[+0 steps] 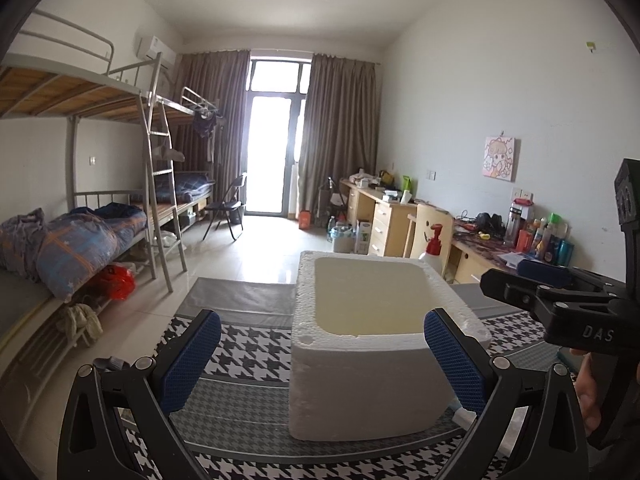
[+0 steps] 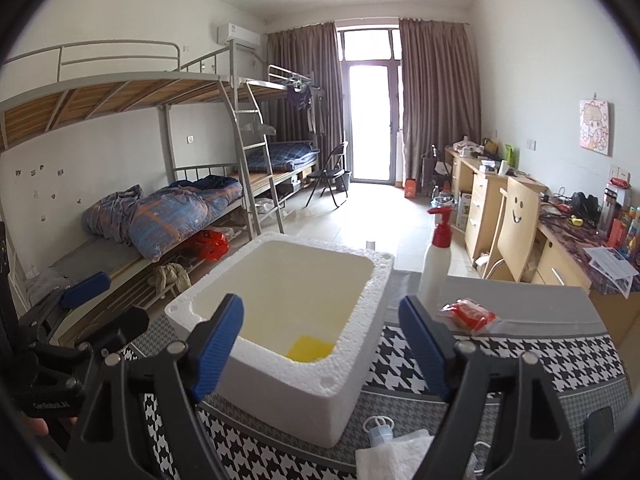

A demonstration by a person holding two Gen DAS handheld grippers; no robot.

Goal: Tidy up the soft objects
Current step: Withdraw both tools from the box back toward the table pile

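A white foam box stands on the houndstooth cloth; it also shows in the right wrist view. A yellow soft item lies on its floor. My left gripper is open and empty, its blue pads on either side of the box's near wall. My right gripper is open and empty above the box's near corner. A red packet lies on the grey cloth to the right. A white cloth and a small blue-white item lie near the front edge.
A white pump bottle with a red top stands behind the box. A wooden chair and cluttered desks line the right wall. Bunk beds line the left wall. The right gripper shows at the right edge of the left wrist view.
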